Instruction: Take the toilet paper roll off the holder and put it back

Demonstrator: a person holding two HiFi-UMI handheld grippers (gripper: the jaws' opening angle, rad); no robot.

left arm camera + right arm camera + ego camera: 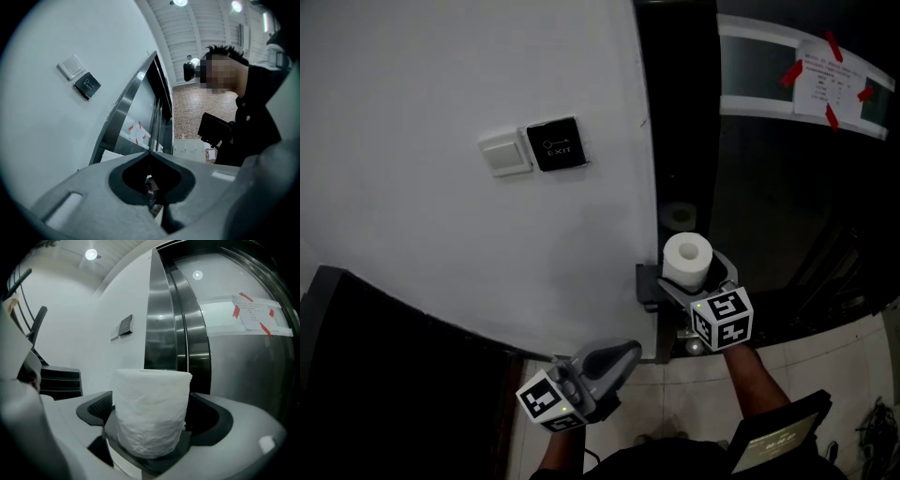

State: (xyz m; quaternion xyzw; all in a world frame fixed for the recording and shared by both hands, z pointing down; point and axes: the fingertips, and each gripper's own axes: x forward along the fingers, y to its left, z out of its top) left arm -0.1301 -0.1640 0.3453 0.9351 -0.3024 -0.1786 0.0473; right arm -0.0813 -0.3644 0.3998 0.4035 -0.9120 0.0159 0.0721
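Note:
A white toilet paper roll stands upright on a dark holder fixed at the edge of the white wall. My right gripper reaches around the roll with its jaws wide, one on each side. A gap shows beside the left pad, so the pads are not pressing. My left gripper hangs lower and to the left, near the wall. Its jaws meet at the tips with nothing held.
A white switch and a black EXIT button are on the wall. Right of the holder are a steel frame and a dark glass door with a red-taped paper. Tiled floor lies below.

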